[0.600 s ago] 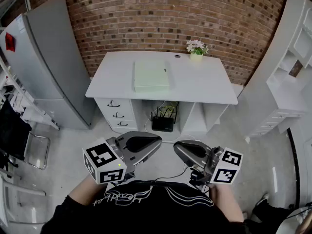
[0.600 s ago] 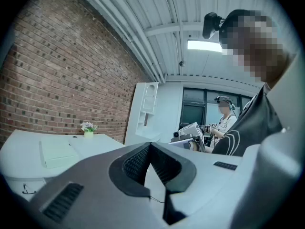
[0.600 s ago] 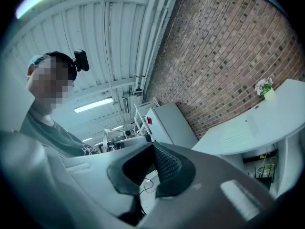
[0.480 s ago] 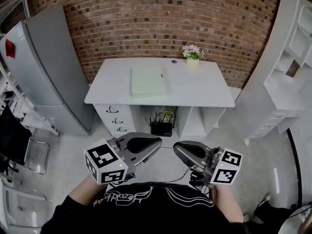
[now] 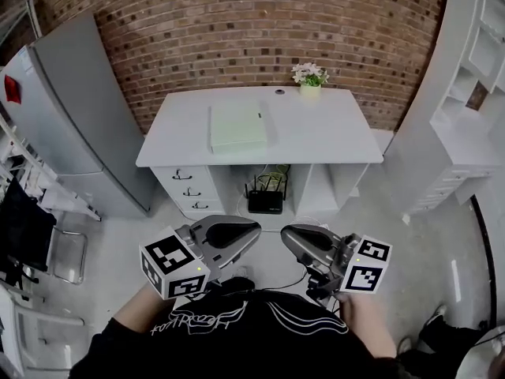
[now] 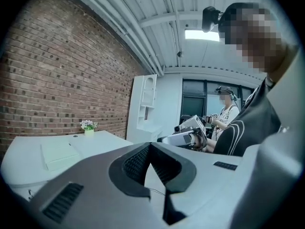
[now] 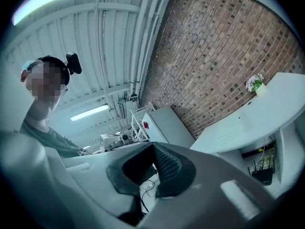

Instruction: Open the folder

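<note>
A white desk point(image 5: 323, 144) stands against a brick wall point(image 5: 260, 30). A pale green folder point(image 5: 237, 127) lies closed on its left half, with a flower pot point(image 5: 309, 77) at the back edge. The left gripper point(image 5: 255, 230) and the right gripper point(image 5: 286, 234) have their jaws together, empty, well short of the desk.

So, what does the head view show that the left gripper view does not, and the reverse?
Only the head view: the black router under the desk and the grey cabinet. Only the left gripper view: the ceiling light and a second person at the back. Both: the green folder, the flower pot and the brick wall.
</note>
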`<control>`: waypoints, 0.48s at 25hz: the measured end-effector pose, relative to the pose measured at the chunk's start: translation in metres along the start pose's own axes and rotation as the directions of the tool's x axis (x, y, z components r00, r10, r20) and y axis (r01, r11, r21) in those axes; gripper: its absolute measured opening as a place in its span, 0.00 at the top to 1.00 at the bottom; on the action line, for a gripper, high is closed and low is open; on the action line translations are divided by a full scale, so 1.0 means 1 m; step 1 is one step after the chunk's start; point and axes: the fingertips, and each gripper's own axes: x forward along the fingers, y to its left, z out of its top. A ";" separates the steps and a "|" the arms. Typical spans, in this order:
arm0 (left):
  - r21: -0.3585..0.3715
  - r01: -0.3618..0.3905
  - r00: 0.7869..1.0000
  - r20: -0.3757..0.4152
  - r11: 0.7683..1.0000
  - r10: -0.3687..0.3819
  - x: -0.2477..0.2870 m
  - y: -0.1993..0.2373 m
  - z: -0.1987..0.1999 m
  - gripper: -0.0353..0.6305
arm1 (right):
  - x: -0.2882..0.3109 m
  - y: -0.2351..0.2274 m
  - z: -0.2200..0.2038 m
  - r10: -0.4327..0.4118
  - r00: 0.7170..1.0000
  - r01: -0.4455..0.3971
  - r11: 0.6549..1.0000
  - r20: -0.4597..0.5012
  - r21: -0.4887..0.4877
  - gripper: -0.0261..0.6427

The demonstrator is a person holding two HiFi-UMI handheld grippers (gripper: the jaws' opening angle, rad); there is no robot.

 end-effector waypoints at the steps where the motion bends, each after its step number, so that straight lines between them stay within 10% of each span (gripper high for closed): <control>1: 0.006 -0.008 1.000 -0.011 1.000 0.008 0.002 0.003 -0.004 0.94 | 0.000 -0.004 -0.003 -0.004 1.000 0.004 1.000 -0.004 0.012 0.96; 12: -0.037 -0.040 0.997 -0.072 0.999 0.037 0.024 0.066 -0.033 0.94 | 0.016 -0.061 -0.013 -0.087 0.996 0.090 0.989 -0.032 0.114 0.96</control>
